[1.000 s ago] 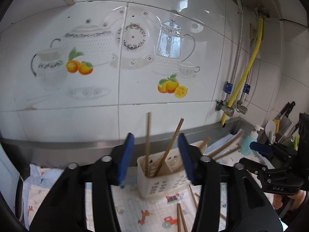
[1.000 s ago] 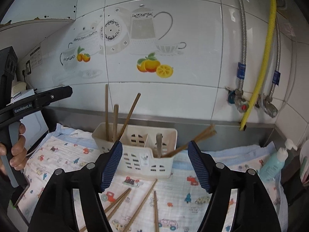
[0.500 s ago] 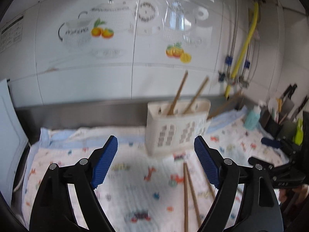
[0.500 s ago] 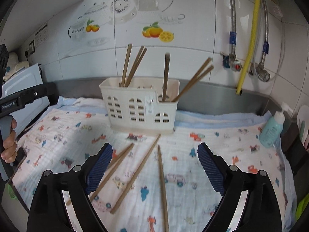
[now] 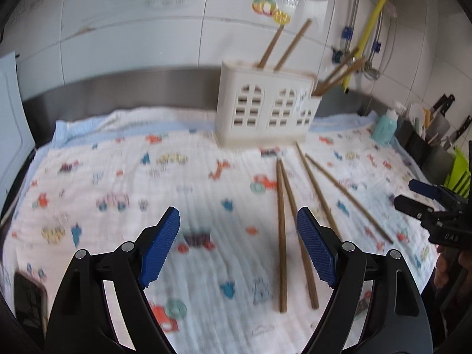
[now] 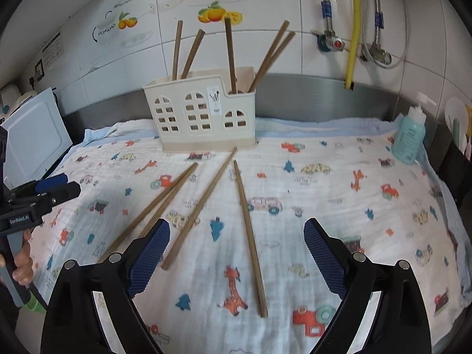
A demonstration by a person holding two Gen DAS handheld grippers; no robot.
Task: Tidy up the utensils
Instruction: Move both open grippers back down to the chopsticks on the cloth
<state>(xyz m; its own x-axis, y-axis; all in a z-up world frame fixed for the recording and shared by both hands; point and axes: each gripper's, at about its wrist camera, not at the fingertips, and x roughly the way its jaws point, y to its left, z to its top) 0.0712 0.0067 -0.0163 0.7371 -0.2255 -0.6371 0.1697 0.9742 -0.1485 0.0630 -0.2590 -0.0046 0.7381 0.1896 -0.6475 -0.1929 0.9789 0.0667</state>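
A cream utensil caddy (image 5: 265, 109) (image 6: 203, 115) stands at the back of the patterned cloth (image 6: 324, 206), with several brown chopsticks upright in it. Several more chopsticks lie loose on the cloth in front of it. One pair (image 5: 281, 221) lies just inside the right finger of my left gripper (image 5: 237, 215), which is open and holds nothing. My right gripper (image 6: 236, 227) is open too, hovering over a single chopstick (image 6: 249, 236), with another chopstick (image 6: 200, 206) near its left finger. Each view shows the other gripper at its edge: the right one (image 5: 427, 203), the left one (image 6: 44, 188).
A teal bottle (image 6: 408, 135) stands at the cloth's right end, beside a dark rack of knives and utensils (image 5: 427, 138). A white panel (image 6: 32, 135) leans at the left. Pipes and a yellow hose (image 6: 355, 29) run down the tiled wall. A dark flat object (image 5: 29, 298) lies near left.
Both grippers have sunk from the caddy's height toward the cloth and drawn back from it, and both jaws have widened. The loose chopsticks now lie between or beside the fingers.
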